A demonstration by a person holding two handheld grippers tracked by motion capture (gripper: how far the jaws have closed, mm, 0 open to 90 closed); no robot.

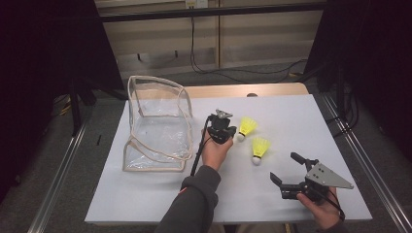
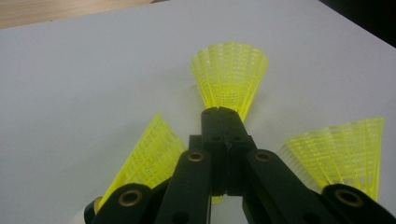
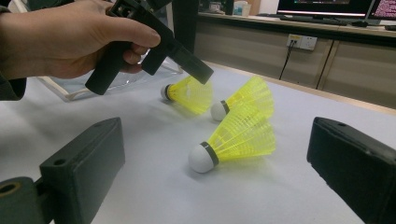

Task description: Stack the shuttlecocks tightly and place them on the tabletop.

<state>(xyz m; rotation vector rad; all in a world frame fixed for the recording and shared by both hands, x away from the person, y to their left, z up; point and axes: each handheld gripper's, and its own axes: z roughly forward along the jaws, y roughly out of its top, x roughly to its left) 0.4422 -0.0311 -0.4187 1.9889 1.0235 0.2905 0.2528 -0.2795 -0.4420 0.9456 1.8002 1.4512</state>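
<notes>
My left black two-jaw gripper (image 1: pixel 232 132) points away from me, its jaws pressed together, my left hand (image 1: pixel 214 151) wrapped round the grip with the grey sleeve behind. My right black two-jaw gripper (image 1: pixel 285 169) rests low in my right hand (image 1: pixel 322 208), jaws spread wide, pointing left.

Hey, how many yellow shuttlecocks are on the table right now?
3. One lies at the tips of the left hand-held gripper, one just right of it in the right gripper view, and one nearest the right hand-held gripper. None seems hidden.
</notes>
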